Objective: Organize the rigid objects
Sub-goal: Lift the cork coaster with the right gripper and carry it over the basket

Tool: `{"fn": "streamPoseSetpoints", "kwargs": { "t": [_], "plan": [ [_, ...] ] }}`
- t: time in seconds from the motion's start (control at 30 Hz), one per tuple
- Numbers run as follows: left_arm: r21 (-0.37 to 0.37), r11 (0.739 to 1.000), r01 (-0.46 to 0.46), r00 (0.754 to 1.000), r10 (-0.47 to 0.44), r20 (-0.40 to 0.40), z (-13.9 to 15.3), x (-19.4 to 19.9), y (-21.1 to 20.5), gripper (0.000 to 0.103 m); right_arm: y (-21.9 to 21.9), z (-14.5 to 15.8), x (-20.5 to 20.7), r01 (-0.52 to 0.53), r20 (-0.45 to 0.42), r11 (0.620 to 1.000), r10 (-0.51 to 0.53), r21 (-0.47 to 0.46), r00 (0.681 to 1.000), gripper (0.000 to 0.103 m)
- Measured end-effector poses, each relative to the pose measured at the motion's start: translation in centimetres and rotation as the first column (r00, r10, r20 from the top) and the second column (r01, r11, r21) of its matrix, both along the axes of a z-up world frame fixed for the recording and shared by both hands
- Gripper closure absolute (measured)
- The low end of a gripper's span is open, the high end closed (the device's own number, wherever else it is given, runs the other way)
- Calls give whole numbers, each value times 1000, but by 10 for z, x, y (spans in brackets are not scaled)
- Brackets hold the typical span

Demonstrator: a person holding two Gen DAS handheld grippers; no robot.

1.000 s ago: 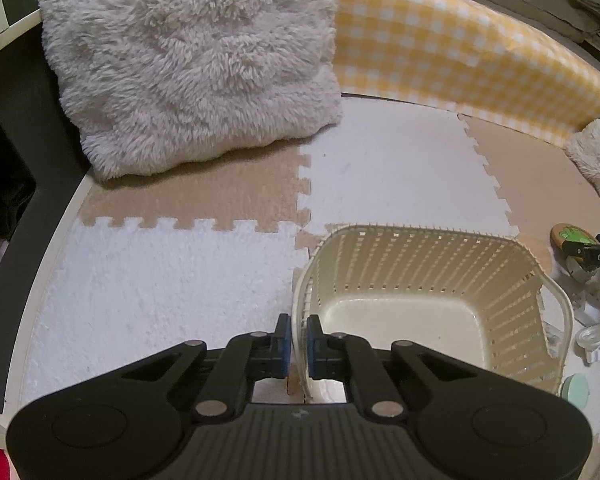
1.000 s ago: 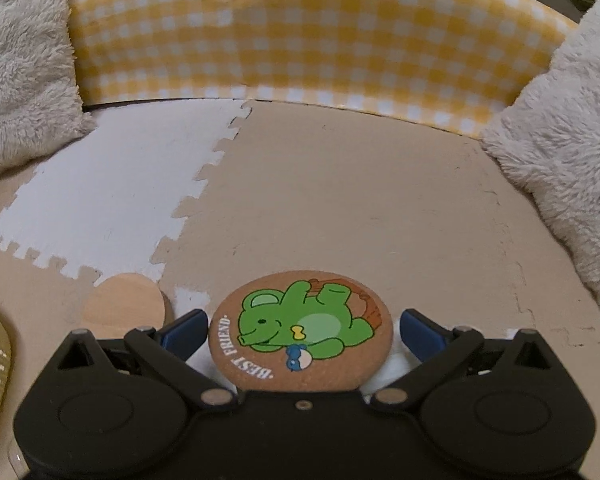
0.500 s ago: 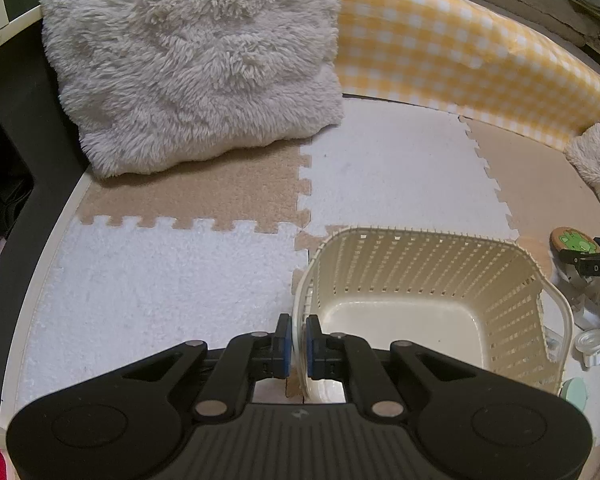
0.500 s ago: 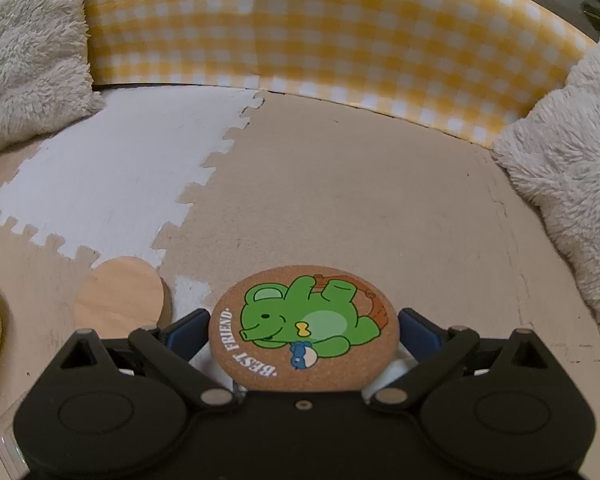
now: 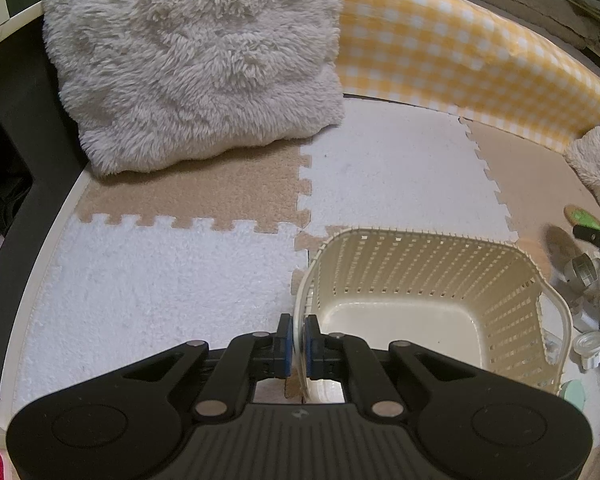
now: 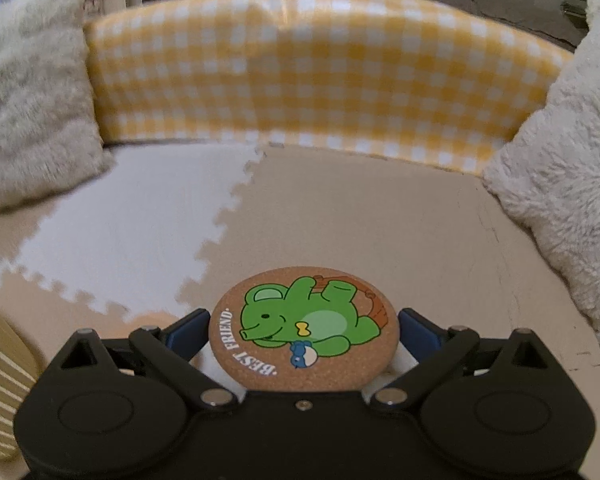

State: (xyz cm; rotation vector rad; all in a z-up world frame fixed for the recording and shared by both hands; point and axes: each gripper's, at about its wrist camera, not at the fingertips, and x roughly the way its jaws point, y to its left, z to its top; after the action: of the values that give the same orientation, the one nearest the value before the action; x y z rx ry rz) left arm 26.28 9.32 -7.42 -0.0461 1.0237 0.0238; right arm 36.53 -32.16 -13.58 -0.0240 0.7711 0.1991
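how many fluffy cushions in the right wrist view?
2. One fluffy cushion sits at the left edge, the other cushion at the right, both against the yellow checked bolster. More may lie outside the frame.

One cream slotted plastic basket (image 5: pixel 432 292), one round cork coaster with a green bear print (image 6: pixel 304 334), two shaggy off-white pillows (image 6: pixel 32 92) (image 6: pixel 560 168), one yellow-and-white checked bolster (image 6: pixel 300 76).

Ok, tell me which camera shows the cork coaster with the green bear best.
The right wrist view. There the cork coaster fills the near centre between the right gripper fingers, print and "BEST FRIEND" lettering readable. The left wrist view shows only a small, blurred sliver of it at the far right edge, beyond the basket.
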Motion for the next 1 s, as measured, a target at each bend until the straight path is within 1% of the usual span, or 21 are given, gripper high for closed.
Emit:
{"fn": "streamPoseSetpoints", "kwargs": {
  "t": [0.13,0.2,0.27,0.33,0.47,0.53,0.67,0.8,0.9,1.0],
  "plan": [
    [-5,1000,0,1000,0,0,0,0,1,97,12,21,-8,-21,50,998,18,65,999,3],
    [-6,1000,1,1000,-1,0,0,0,1,97,21,32,-13,-41,69,993,33,114,997,3],
    [-8,1000,1,1000,-1,-1,0,0,1,97,34,42,-19,-78,87,985,65,154,994,3],
    [-10,1000,1,1000,-1,-1,0,0,1,97,49,51,-26,-119,105,978,102,173,989,3],
    [-14,1000,3,1000,-3,-2,1,-1,2,97,81,68,-43,-213,132,950,186,230,973,3],
    [-14,1000,3,1000,-3,-2,1,-1,2,97,94,73,-51,-254,133,935,227,249,965,3],
    [-15,1000,2,1000,-2,-1,1,-2,1,97,127,80,-69,-354,119,903,334,245,935,3],
    [-14,1000,2,1000,-2,-1,0,-2,2,97,153,82,-82,-427,75,874,421,233,904,3],
    [-15,1000,2,1000,-2,-2,0,-2,1,97,174,77,-87,-473,39,860,475,193,879,3],
    [-16,1000,1,1000,-1,-2,0,-3,1,97,191,69,-90,-493,-9,851,502,179,865,3]
  ]
}}
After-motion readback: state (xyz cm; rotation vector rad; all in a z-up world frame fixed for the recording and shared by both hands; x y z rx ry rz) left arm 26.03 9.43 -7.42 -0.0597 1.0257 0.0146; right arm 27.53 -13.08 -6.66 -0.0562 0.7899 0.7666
